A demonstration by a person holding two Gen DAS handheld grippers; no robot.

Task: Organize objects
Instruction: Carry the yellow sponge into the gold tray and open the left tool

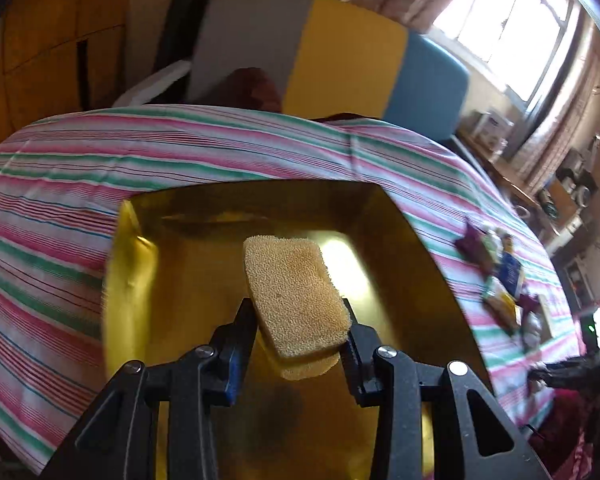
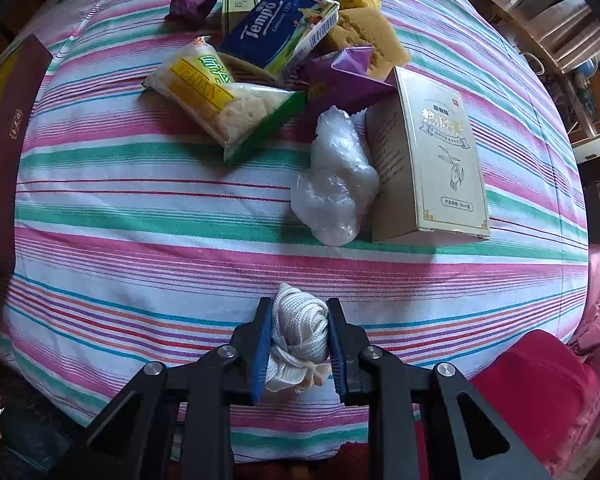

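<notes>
- Left wrist view: left gripper [image 1: 300, 320] fingers pinch a tan sponge [image 1: 294, 296] by its near end, held above the gold tray [image 1: 172, 280]; sponge's reflection shows on tray floor.
- Tray sits on the striped cloth [image 1: 80, 168]; pile of packets [image 1: 500, 280] lies on the cloth well off to the right.
- Right wrist view: right gripper [image 2: 298, 336] fingers clamp a white knotted rope [image 2: 300, 332], w/ loose end hanging below the pads.
- Ahead on the cloth: crumpled clear bag [image 2: 336, 188] touching the cream box [image 2: 432, 160]; Tempo pack [image 2: 280, 28], yellow-green snack bag [image 2: 224, 96], purple wrapper [image 2: 344, 76], 2nd sponge [image 2: 364, 36] bunched behind.
</notes>
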